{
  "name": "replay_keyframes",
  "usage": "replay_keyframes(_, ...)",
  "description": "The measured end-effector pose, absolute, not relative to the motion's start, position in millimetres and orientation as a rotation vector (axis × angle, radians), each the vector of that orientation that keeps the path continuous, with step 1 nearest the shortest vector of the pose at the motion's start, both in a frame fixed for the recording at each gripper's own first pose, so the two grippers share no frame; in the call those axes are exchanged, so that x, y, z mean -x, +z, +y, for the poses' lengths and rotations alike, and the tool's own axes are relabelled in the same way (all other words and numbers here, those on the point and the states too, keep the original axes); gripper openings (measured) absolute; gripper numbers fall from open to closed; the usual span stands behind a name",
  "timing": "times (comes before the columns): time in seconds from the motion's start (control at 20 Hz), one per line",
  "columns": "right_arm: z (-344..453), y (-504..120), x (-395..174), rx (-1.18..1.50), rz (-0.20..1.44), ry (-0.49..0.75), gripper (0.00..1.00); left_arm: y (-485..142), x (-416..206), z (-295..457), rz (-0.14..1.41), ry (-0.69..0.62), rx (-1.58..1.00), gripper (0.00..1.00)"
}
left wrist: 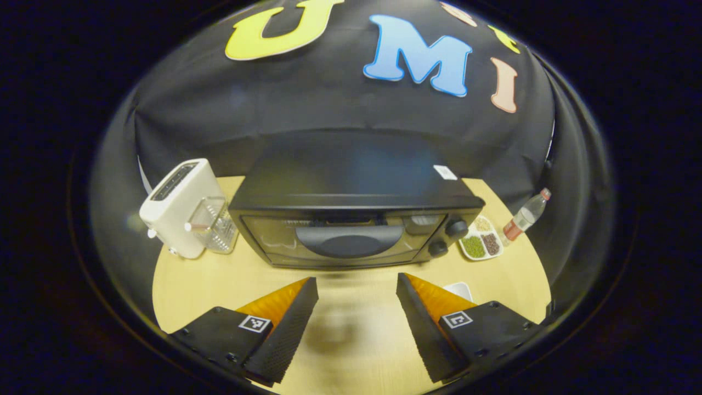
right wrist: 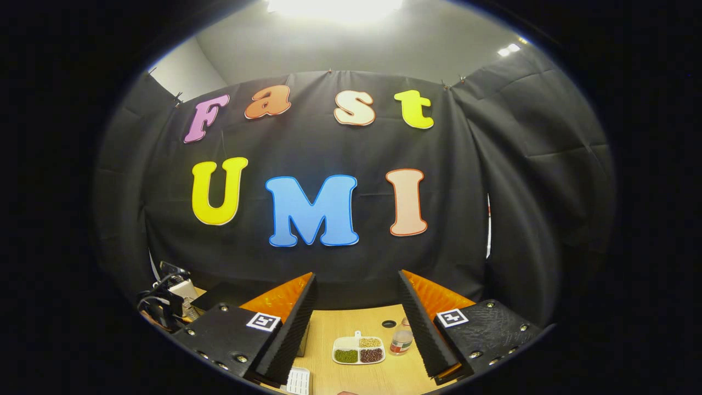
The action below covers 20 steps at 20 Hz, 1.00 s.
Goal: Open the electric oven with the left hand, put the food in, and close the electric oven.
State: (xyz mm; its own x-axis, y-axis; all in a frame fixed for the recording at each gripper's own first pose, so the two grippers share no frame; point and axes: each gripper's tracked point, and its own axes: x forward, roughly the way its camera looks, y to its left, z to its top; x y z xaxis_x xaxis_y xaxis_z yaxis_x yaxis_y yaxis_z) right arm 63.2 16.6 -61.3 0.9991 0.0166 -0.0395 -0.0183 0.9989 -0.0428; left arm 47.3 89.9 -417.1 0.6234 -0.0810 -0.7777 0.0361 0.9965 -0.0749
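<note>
Facing the closed electric oven (left wrist: 351,219) square on, the left gripper (left wrist: 356,323) hovers over the wooden table (left wrist: 219,280) with its jaws spread wide and empty, the oven sitting between a white toaster (left wrist: 178,206) and a divided dish of beans (left wrist: 481,240). That broad curved handle (left wrist: 350,240) on the glass door looks rigid and smooth, so I'd pinch it mid-span and pull gently, as the door likely hinges low. Off to the side, the right gripper (right wrist: 356,323) is also agape, holding nothing.

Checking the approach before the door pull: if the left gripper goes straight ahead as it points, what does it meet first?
Probably the oven door, near its handle, which sits between the open left gripper's fingers.
</note>
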Motion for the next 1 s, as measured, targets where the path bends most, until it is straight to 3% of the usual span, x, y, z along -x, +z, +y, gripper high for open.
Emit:
replay_keyframes(0.4, 28.0, -39.0, -75.0, 0.027, 0.037, 0.106, 0.88, -238.2, -79.7, 84.4, 0.377, -0.019, -0.025, 1.00)
replay_keyframes(0.45, 33.5, -32.3, -74.3, 0.028, 0.030, 0.126, 0.88, -215.3, -79.6, 82.4, 0.320, -0.013, -0.035, 0.97)
replay_keyframes(0.65, 42.9, -5.6, -62.6, 0.027, 0.015, 0.120, 0.88, -126.7, -72.9, 70.8, 0.141, -0.004, -0.044, 1.00)
replay_keyframes(0.95, 64.4, 35.1, -30.5, 0.025, -0.026, 0.086, 0.88, -53.0, -47.3, 76.2, 0.091, -0.051, 0.032, 0.97)
replay_keyframes(1.0, 66.9, 35.4, -24.1, 0.030, -0.023, 0.081, 0.88, -51.3, -39.9, 79.6, 0.084, -0.053, 0.023, 1.00)
